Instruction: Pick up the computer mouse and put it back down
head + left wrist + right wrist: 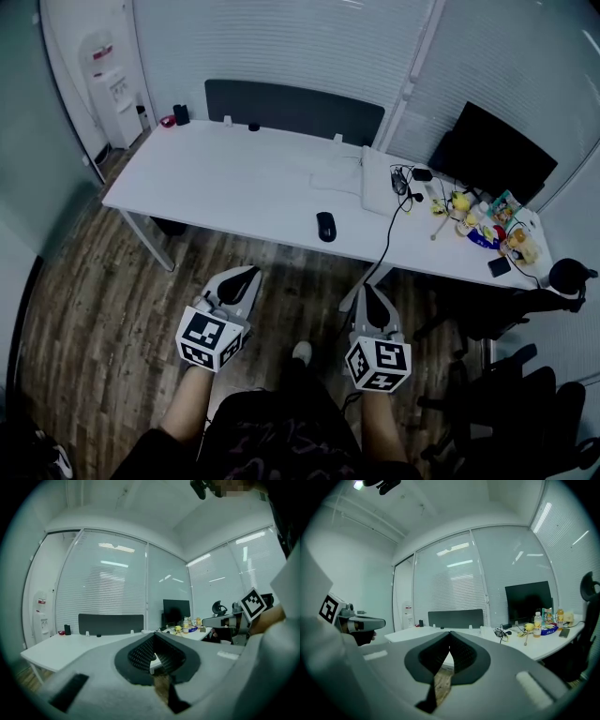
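The black computer mouse (325,226) lies on the white table (234,187), near its front edge and about mid-width. Both grippers are held level over the wooden floor, short of the table and apart from the mouse. My left gripper (251,272) points toward the table's front edge left of the mouse; its jaws meet at the tips (153,635), shut and empty. My right gripper (367,289) sits below and right of the mouse, also shut with nothing held (450,633). The mouse does not show in either gripper view.
A black monitor (494,150) stands at the table's right end, with bottles and snacks (483,225), tangled cables (403,183), a white flat device (377,181) and a phone (499,266). A dark office chair (525,309) stands at the right. A water dispenser (111,89) is in the far left corner.
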`<state>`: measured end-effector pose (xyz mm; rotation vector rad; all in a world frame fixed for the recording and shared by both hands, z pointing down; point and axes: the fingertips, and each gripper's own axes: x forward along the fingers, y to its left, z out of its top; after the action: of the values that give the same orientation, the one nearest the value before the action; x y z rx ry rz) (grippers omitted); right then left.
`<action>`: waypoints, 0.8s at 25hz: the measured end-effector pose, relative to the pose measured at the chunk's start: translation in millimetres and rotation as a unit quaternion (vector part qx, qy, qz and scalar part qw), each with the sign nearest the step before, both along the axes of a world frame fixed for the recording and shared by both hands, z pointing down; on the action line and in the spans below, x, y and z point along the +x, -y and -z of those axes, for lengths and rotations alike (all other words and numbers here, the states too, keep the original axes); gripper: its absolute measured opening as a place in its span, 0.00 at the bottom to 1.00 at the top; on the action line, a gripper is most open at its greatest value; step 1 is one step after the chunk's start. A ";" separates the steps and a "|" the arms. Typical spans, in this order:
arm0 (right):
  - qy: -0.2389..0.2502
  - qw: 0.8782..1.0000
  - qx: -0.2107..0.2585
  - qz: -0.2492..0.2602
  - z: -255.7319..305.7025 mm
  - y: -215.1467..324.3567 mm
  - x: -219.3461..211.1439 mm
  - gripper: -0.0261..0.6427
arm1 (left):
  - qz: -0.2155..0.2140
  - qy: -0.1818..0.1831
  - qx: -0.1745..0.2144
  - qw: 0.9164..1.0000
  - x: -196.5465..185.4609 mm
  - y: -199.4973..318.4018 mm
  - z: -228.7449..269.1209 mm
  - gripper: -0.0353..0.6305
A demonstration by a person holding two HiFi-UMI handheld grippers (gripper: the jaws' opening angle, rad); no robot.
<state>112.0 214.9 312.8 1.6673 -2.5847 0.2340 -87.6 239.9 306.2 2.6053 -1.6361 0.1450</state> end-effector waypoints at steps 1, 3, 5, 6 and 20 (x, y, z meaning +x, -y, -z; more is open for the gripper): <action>0.003 1.000 0.000 -0.001 0.2 4.5 0.3 0.04 | 0.000 0.001 0.000 1.000 -0.6 3.3 -0.2 0.06; 0.007 1.000 -0.002 -0.001 -0.4 13.2 -0.3 0.04 | 0.003 0.003 -0.004 1.000 -2.9 10.7 -1.7 0.06; 0.007 1.000 -0.005 0.001 -2.5 24.0 -0.5 0.04 | 0.007 0.004 -0.008 1.000 -4.5 20.6 -3.3 0.06; 0.008 1.000 -0.007 0.002 -3.8 30.8 0.0 0.04 | 0.008 0.005 -0.009 1.000 -4.5 26.9 -3.8 0.06; 0.011 0.999 -0.044 0.014 -33.4 152.9 1.7 0.04 | 0.023 0.013 -0.046 0.999 -5.1 145.2 -29.3 0.06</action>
<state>113.7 62.0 346.2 1.6084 -2.5711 0.3605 -92.7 94.7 335.4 2.5069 -1.6533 0.2472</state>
